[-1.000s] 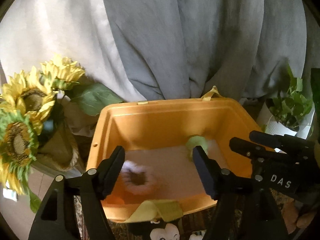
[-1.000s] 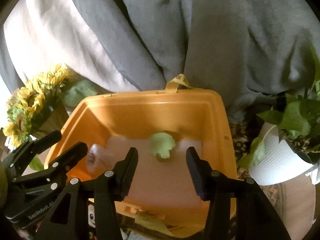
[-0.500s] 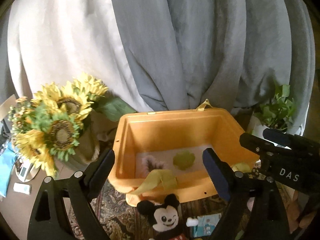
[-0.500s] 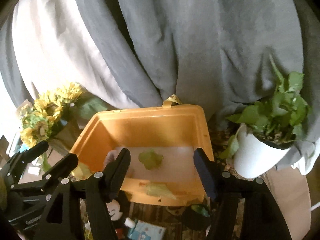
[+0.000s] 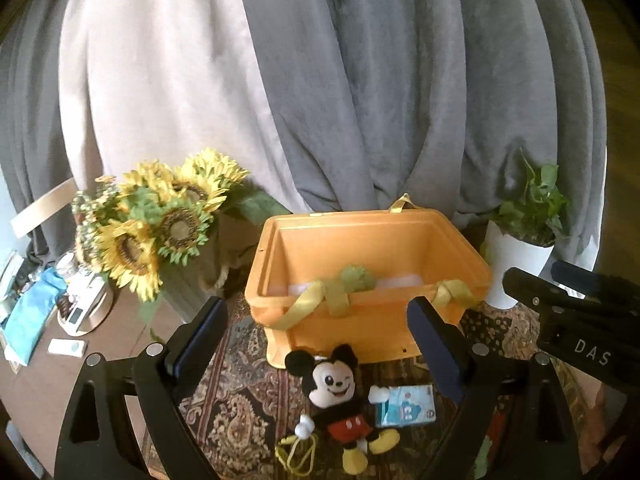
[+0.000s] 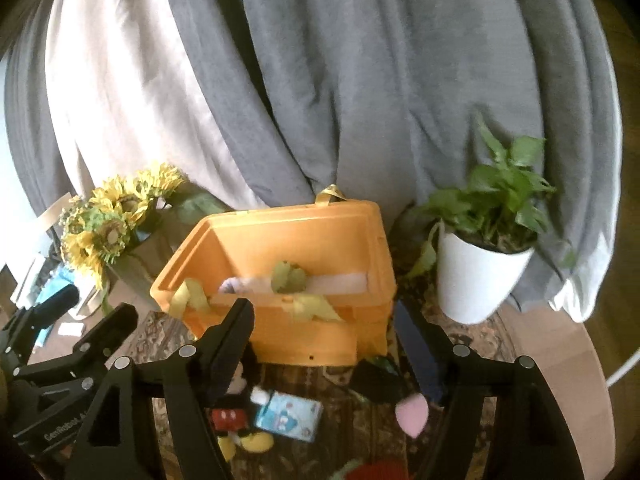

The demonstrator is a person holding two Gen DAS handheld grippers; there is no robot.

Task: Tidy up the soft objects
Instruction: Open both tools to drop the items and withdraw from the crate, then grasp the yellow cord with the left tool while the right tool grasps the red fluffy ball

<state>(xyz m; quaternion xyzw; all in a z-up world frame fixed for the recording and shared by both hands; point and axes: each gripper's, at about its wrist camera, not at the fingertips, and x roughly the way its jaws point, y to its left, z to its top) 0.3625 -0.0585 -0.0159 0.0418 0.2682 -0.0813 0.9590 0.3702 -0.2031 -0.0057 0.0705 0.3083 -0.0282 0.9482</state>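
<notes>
Both grippers, left [image 5: 320,344] and right [image 6: 328,344], hang wide apart and empty above a patterned rug [image 5: 240,412]. A Mickey doll [image 5: 340,392] lies on the rug just near of the orange bin [image 5: 376,248], where a green plush [image 5: 356,278] rests.

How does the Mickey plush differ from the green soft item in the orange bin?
Place: the Mickey plush lies on the patterned rug outside the orange bin; the green soft item sits inside the bin.
Colour: Mickey is black, red and yellow; the other is plain green.
Form: Mickey has a clear head, limbs and a yellow cord; the green item reads as a crumpled lump.
Shared: neither tool holds either one.
</notes>
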